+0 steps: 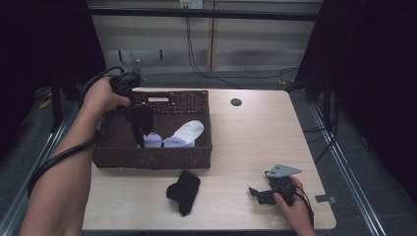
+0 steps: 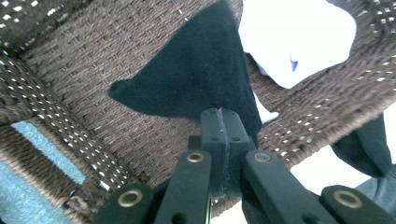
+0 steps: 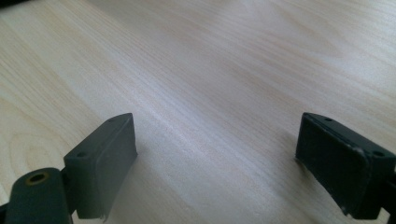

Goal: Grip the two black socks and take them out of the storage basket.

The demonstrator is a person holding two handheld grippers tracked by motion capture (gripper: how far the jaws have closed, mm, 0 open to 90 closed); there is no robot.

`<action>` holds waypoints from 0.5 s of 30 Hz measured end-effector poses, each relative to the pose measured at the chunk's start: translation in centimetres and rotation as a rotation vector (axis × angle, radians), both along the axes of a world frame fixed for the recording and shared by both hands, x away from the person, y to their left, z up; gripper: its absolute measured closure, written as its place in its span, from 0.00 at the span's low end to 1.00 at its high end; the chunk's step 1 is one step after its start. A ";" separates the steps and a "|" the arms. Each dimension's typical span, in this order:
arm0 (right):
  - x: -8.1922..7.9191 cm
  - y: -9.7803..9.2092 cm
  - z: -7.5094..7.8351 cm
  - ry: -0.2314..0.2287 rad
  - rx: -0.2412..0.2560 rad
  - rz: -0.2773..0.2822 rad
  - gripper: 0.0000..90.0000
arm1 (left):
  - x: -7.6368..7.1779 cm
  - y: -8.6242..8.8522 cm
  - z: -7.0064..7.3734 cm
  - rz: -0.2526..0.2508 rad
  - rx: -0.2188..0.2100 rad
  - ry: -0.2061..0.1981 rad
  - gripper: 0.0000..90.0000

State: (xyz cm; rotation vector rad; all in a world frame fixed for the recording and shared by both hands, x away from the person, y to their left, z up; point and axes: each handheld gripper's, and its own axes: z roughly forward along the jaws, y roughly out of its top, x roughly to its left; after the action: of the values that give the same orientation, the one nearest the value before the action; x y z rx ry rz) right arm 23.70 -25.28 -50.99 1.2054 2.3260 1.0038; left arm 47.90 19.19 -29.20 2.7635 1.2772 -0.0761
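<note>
A brown wicker basket (image 1: pixel 152 158) stands on the left half of the table. My left gripper (image 1: pixel 132 105) hangs over it, shut on a black sock (image 1: pixel 141 122) that dangles into the basket. Seen along the jaws, that black sock (image 2: pixel 196 74) hangs from the pinched tips of the left gripper (image 2: pixel 219 114) above the woven floor. White socks (image 1: pixel 183 133) lie in the basket's right part, and a white sock (image 2: pixel 294 37) shows beyond the black one. A second black sock (image 1: pixel 184 191) lies on the table before the basket. My right gripper (image 1: pixel 256 192) rests near the front right, open and holding nothing; its jaws stand wide over bare wood in the right gripper view (image 3: pixel 217 140).
The light wooden table (image 1: pixel 246 142) has a round cable hole (image 1: pixel 236 102) at the back. Dark curtains flank both sides. Cables hang on the wall behind. The basket's front wall (image 2: pixel 327 121) separates the held sock from the table.
</note>
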 end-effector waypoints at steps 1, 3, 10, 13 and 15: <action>0.0 0.0 0.0 0.000 0.000 0.000 0.13 | -0.1 -0.2 0.5 -0.006 0.000 0.002 1.00; 0.0 0.0 0.0 0.003 0.000 -0.002 0.13 | -0.2 -0.4 1.0 -0.007 -0.002 0.001 1.00; 0.0 0.0 0.0 0.003 0.000 -0.002 0.13 | -0.7 -0.7 3.3 -0.037 -0.014 0.001 1.00; 0.0 0.0 0.0 0.003 0.000 -0.002 0.13 | -1.1 -0.8 4.5 -0.045 -0.013 -0.006 1.00; 0.0 0.0 0.0 0.003 0.000 -0.002 0.13 | -1.4 -0.8 5.4 -0.043 -0.022 -0.007 1.00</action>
State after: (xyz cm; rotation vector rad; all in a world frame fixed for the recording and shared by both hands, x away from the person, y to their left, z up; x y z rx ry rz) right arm 23.69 -25.27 -50.98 1.2100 2.3262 1.0024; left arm 46.50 18.35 -23.81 2.7700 1.2081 -0.0828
